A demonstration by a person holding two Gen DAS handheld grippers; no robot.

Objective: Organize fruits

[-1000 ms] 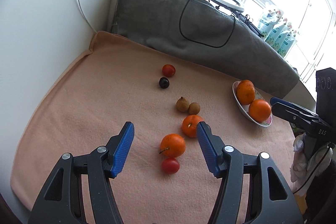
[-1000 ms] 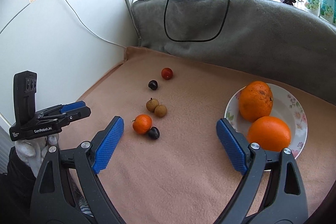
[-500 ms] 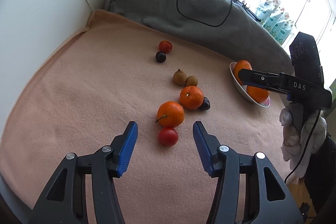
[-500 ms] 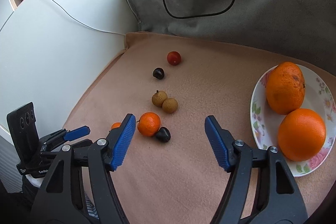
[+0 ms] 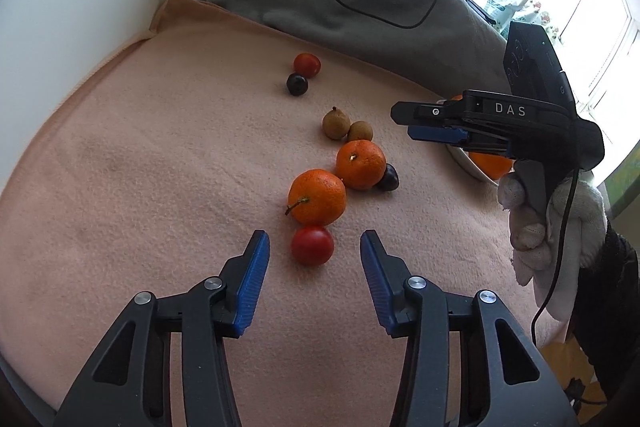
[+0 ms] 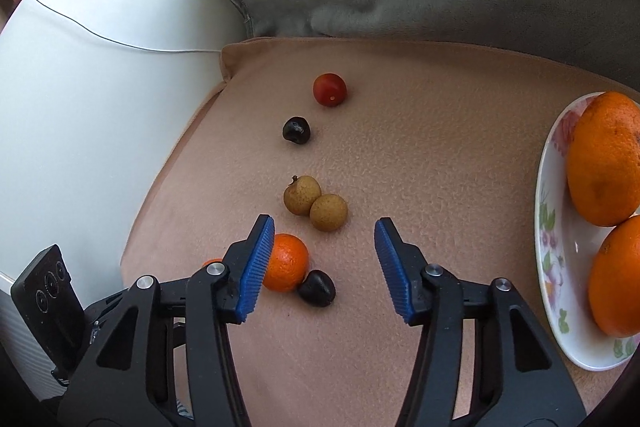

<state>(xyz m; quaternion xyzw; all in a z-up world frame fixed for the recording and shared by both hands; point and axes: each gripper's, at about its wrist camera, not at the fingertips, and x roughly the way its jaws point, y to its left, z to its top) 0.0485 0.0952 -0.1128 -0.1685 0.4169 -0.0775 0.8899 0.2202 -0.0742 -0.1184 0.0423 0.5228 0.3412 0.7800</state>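
Left gripper, jaws spread, empty, brackets cherry tomato at lower centre; close gently, clear of tangerine. Right gripper likewise spread, empty.

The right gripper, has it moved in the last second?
Yes. The right gripper has swung in from the plate toward the loose fruit; its open fingers now frame the two brown fruits.

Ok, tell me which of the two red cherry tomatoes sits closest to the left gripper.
The near tomato, just ahead of the open left gripper and touching the stemmed mandarin. The other tomato lies far back beside a dark fruit.
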